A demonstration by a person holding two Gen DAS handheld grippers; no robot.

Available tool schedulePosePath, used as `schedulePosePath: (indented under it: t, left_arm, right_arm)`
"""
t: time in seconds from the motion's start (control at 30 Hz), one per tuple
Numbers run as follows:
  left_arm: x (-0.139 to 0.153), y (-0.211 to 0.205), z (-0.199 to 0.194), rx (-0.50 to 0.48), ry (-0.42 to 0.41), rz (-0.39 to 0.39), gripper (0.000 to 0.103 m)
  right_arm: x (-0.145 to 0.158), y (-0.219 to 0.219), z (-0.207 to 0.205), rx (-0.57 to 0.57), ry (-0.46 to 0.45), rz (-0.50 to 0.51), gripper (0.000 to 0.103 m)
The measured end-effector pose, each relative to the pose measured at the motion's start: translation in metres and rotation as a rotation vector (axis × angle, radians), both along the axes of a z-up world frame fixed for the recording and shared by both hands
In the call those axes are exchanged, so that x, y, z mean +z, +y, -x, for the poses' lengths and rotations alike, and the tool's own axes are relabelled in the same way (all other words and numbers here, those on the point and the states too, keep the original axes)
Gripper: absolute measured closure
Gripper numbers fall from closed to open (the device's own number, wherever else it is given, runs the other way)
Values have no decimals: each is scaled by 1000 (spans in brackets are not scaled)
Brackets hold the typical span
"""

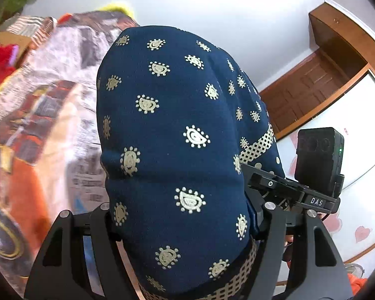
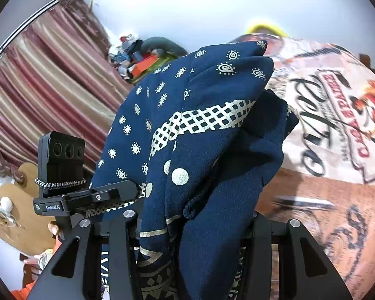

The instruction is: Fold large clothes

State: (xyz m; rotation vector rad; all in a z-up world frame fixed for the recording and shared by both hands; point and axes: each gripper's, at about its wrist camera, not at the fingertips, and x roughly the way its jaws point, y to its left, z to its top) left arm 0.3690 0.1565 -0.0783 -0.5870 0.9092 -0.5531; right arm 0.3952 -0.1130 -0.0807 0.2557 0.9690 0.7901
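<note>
A navy garment (image 1: 172,130) with cream paisley print and a lattice band hangs bunched over both grippers, lifted above the bed. In the left wrist view my left gripper (image 1: 185,210) is shut on a thick bundle of it, and the cloth hides the fingertips. My right gripper (image 2: 192,210) is shut on folded layers of the same navy garment (image 2: 212,135), its tips also covered. The two grippers are close side by side: the right gripper's camera housing (image 1: 317,157) shows beside the cloth, and the left gripper's camera housing (image 2: 62,157) shows in the right wrist view.
Below lies a bed with a printed orange and cream sheet (image 1: 37,130) (image 2: 332,150). A heap of clothes (image 2: 142,57) sits at its far end, striped curtains (image 2: 50,87) hang at the left. A wooden door (image 1: 307,92) and a white wardrobe front (image 1: 357,115) stand at the right.
</note>
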Motion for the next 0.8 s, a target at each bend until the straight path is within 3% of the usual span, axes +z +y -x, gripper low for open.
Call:
schedulePosePath:
  t: [0.3,0.57,0.8]
  left_arm:
    - [-27,69,14,73,31,-1,34]
    - [-102,113,7,87,145,3,34]
    - [-165,110,-14,51,238,17,34]
  right_arm:
    - [-18,82,7,62,7,1,60]
    - [-86,132,-9,91,117,35,60]
    - [-153,135,-29,70,236,109,61]
